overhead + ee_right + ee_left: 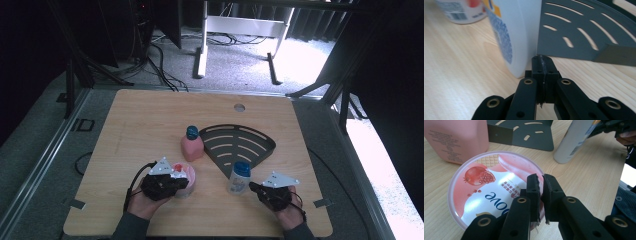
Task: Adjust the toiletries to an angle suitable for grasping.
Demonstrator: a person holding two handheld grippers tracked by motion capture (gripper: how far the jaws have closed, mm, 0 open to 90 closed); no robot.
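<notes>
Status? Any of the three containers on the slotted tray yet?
None yet: the dark slotted tray holds nothing. In hand: the right claw, shut, is against the white bottle beside the tray; the left claw sits nearly shut over the Dove tub. Left: all three, including the pink bottle.

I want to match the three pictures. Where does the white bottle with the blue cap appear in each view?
High view: the white bottle stands lower right of centre, beside the right gripper.
Left gripper view: top right, tilted.
Right gripper view: upper middle, blurred, just left of the shut jaws.
Shared landmark: the dark slotted tray next to it.
</notes>
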